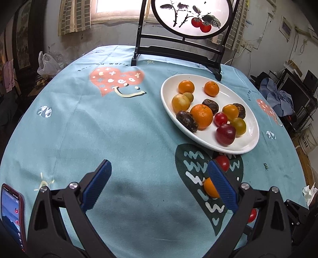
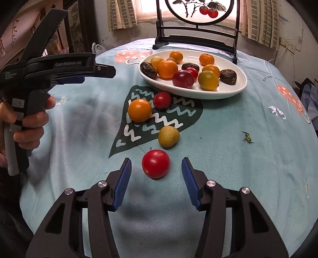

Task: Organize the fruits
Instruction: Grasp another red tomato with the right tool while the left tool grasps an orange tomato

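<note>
Your table, covered by a light blue printed cloth [image 1: 79, 129], runs past the lower edge of both views, so its near rim is hidden behind your grippers. At the far side stands a black-framed round screen [image 1: 190, 17] painted with red fruit; its top is cut off in both views. In front of it the white oval plate [image 1: 246, 146] holds about a dozen fruits: oranges, yellowish ones, red ones and dark wrinkled ones, several overlapping so the count is unsure.

Your left gripper [image 1: 159, 168] hangs with its jaws spread wide and nothing between them. Its right-hand finger covers much of an orange fruit [image 1: 209, 187] on the cloth, and a red fruit [image 1: 223, 161] peeks out just beyond the fingertip. Seen from the right wrist, that gripper's fingertips are not visible, only its body and your hand on the grip.

Your right gripper [image 2: 156, 162] is also wide open and empty, with a red tomato [image 2: 155, 163] lying on the cloth between the fingertips, touching neither. Just beyond sits a yellow-green fruit [image 2: 169, 136].

A phone [image 1: 12, 210] at the left wrist view's lower left is half cut off. A small green scrap [image 2: 247, 137] is too tiny to identify.
</note>
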### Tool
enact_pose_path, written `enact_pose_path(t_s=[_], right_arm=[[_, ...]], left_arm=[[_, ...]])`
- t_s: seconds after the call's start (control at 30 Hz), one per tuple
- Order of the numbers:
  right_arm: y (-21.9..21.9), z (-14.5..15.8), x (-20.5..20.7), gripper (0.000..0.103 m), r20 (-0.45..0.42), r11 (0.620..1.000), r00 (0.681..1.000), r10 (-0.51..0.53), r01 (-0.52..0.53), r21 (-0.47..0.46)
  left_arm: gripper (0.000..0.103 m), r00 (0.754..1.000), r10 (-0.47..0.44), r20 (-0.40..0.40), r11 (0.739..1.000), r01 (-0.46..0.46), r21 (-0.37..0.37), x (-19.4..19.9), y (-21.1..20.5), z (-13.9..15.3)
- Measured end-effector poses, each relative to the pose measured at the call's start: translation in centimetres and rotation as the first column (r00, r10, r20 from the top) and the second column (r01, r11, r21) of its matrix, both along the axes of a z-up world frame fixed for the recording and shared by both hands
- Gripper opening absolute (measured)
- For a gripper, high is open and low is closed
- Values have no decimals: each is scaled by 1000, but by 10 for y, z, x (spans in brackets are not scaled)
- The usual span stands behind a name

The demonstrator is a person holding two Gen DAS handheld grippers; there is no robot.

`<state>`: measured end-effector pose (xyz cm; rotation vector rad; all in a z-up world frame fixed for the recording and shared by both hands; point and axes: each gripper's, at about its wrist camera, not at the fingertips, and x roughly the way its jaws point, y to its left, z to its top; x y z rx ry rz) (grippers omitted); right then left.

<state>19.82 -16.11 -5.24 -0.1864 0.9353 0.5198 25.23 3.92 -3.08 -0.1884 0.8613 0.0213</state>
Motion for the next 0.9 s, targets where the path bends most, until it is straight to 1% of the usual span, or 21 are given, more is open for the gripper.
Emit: enact_pose_path(t_s=[0.1,0.17,0.23,0.33,0.37,0.4,0.43,0.47,0.53,0.6,0.67,0.73,0.8,0.87,0.9], right_arm=[[4,-5,3,53,-22,1000,1000,-1,0,-29],[6,-8,4,50,-35,999,999,4,-6,-34],[5,-8,4,39,-37,1000,999,7,-8,-23],[2,-8,6,31,-45,1000,999,-1,1,-2],[0,-8,6,30,-49,1000,999,-4,4,9],[-2,-7,7,30,-56,999,998,-7,9,31],[-8,-6,8,30,-66,997,998,-12,16,74],[-17,-4,9,30,-80,989,997,-24,35,144],[-33,-2,13,30,-101,965,993,-59,82,249],[-49,-1,15,30,-118,936,988,-101,135,324],[-59,1,16,30,-119,918,984,-134,168,358],[-63,2,15,30,-118,910,983,-144,178,375],[-64,2,14,30,-116,904,983,-143,177,388],[-65,4,13,30,-109,902,984,-143,175,396],[-66,4,12,30,-107,901,984,-141,172,398]], left_arm=[[99,1000,3,-1,1000,-3,2,0,0,0],[99,1000,7,-2,1000,-7,0,0,1,0],[99,1000,9,-5,1000,-9,-2,1,1,-1],[99,1000,10,-11,1000,-10,1,2,1,-2],[99,1000,9,-12,1000,-9,3,2,1,-3],[99,1000,9,-13,1000,-9,5,2,0,-3],[99,1000,10,-13,1000,-9,7,2,0,-3],[99,1000,9,-12,1000,-9,8,2,-1,-4],[99,1000,-6,-1,1000,6,6,1,-4,-4],[99,998,-58,13,998,58,10,-1,-12,-3],[98,990,-142,22,990,142,23,-3,-26,-4],[97,974,-226,23,973,224,53,-5,-43,-7],[93,960,-280,21,956,277,96,-8,-57,-11],[83,948,-318,10,941,315,122,-8,-68,-16],[80,942,-334,0,935,332,125,-7,-71,-19]])
